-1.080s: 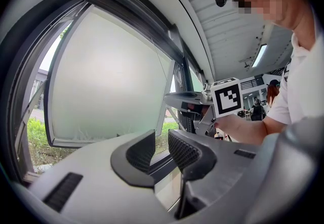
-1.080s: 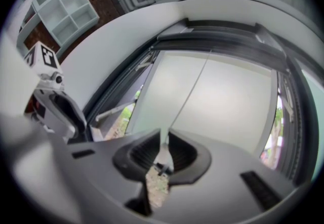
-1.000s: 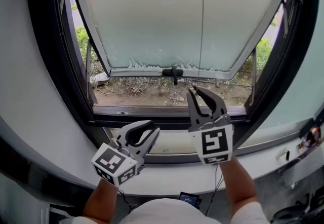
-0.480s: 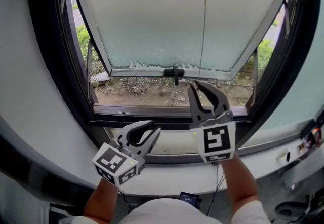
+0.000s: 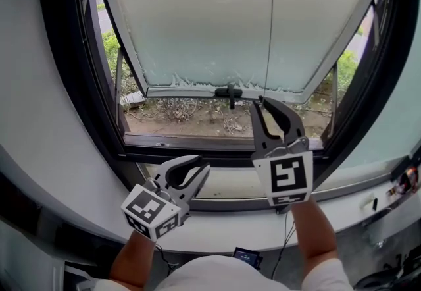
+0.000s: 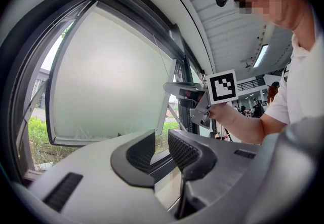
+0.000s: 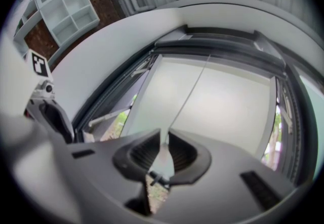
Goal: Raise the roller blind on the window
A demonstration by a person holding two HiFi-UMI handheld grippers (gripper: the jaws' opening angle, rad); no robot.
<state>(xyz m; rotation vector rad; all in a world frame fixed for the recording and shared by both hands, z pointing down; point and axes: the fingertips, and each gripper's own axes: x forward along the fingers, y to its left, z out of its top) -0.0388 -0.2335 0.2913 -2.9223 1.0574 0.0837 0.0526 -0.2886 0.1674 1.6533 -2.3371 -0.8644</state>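
Blind (image 5: 197,20): pale, translucent; hangs in the window, farthest from the head camera; down over most of the opening, stopping short of the lower frame
Forearms (image 5: 135,260): bare; come up from the bottom edge of the head view, one behind each gripper
Sill (image 5: 217,234): white, bowed by the wide lens; runs below the window, under both grippers
Left gripper (image 5: 202,163): low at the left, over the sill, pointing toward the lower frame; jaws apart and released, nothing between them but the window beyond; well apart from the blind and the cord
Right gripper (image 5: 258,102): higher and further in than the left, marker cube facing the head camera; tips at the level of the blind's lower edge; jaws drawn close, clenched on the cord
Cord (image 5: 272,26): thin, pale; straight and taut down the front of the blind, right of its middle; lower end goes in between the right gripper's tips
Frame (image 5: 62,85): dark, broad; rings the opening on every side in view
Bar (image 5: 184,93): pale strip along the blind's lower edge; ragged whitish fringe just above it; apart from the lower frame
Knob (image 5: 227,93): small, black; on the bar near its middle, just left of the right gripper's tips
Ground (image 5: 177,117): bare soil with dry twigs; shows through the gap between bar and lower frame
Greenery (image 5: 108,52): outside, past both sides of the blind
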